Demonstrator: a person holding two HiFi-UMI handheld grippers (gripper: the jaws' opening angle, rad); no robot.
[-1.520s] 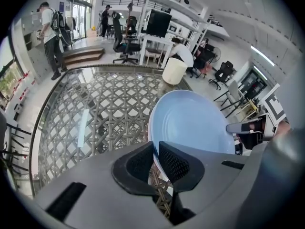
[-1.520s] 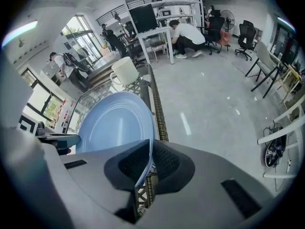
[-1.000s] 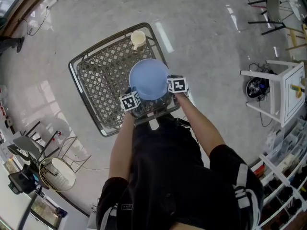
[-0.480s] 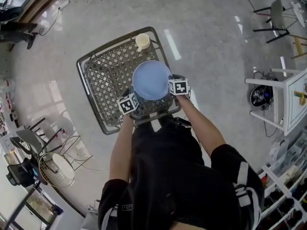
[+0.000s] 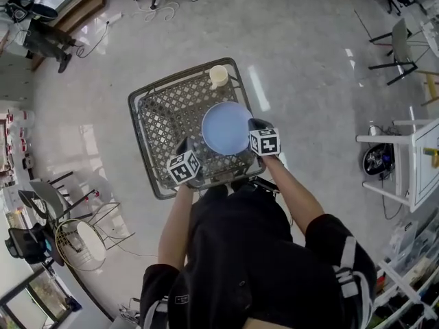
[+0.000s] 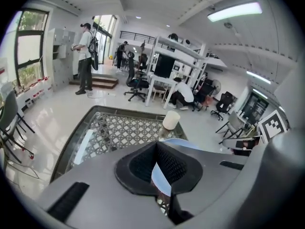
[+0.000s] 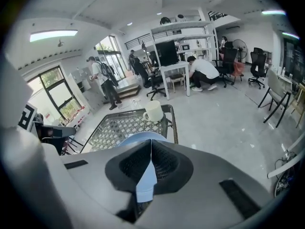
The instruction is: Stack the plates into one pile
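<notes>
A round pale blue plate (image 5: 225, 129) lies near the front right of a metal lattice table (image 5: 161, 115); whether more plates lie under it cannot be told. My right gripper (image 5: 257, 125) sits at the plate's right rim. In the right gripper view its jaws (image 7: 151, 146) are shut, with blue plate (image 7: 136, 138) showing in the slit. My left gripper (image 5: 185, 145) stands a little left of the plate, apart from its rim. Its jaws (image 6: 156, 149) are shut, with the plate (image 6: 183, 143) ahead to their right.
A cream cup (image 5: 218, 76) stands at the table's far right corner. A white shelf unit (image 5: 411, 149) is on the right, a round wire frame (image 5: 81, 247) at lower left. A person stands by a window (image 6: 86, 56) and another crouches by desks (image 6: 183, 92).
My left gripper has drawn away leftward from the plate's rim and its jaws have closed. The plate and right gripper have kept their places on the table.
</notes>
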